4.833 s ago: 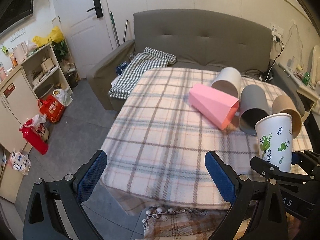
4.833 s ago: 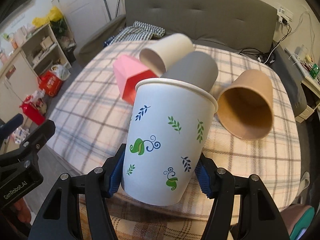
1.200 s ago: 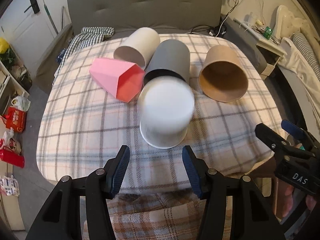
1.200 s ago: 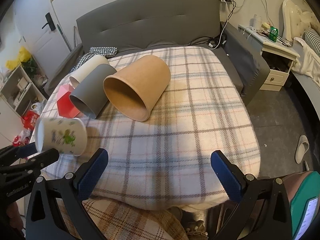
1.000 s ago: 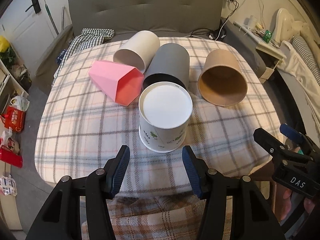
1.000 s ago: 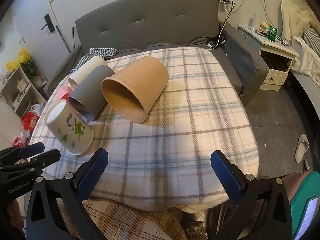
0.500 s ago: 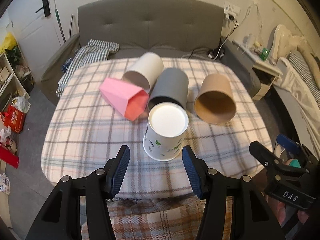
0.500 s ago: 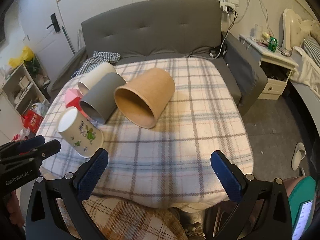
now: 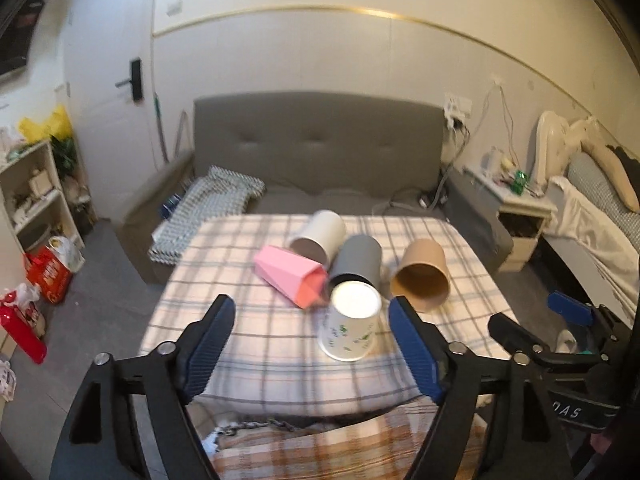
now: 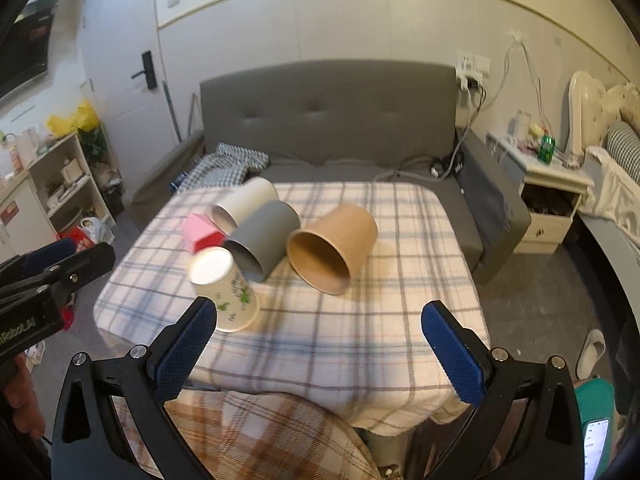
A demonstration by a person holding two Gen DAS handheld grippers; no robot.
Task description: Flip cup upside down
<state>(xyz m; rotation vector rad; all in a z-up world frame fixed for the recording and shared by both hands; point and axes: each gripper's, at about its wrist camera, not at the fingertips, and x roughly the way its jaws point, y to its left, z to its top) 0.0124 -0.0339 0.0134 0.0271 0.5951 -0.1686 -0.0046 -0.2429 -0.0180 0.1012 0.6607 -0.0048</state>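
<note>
A white paper cup with green leaf prints (image 9: 351,323) stands upside down, base up, on the plaid-covered table (image 9: 248,344). It also shows in the right wrist view (image 10: 224,289). My left gripper (image 9: 310,344) is open and empty, pulled back in front of the cup. My right gripper (image 10: 320,346) is open and empty, back near the table's front edge, right of the cup.
A pink paper cup (image 9: 289,276), a white cup (image 9: 319,235), a grey cup (image 9: 355,261) and a brown cup (image 9: 421,280) lie on their sides behind the printed cup. A grey sofa (image 9: 320,148) stands behind the table, a nightstand (image 9: 520,216) at the right.
The printed cup went from upright in my right gripper to upside down on the table. My left gripper let go, opened wide and drew back and up. My right gripper also rose.
</note>
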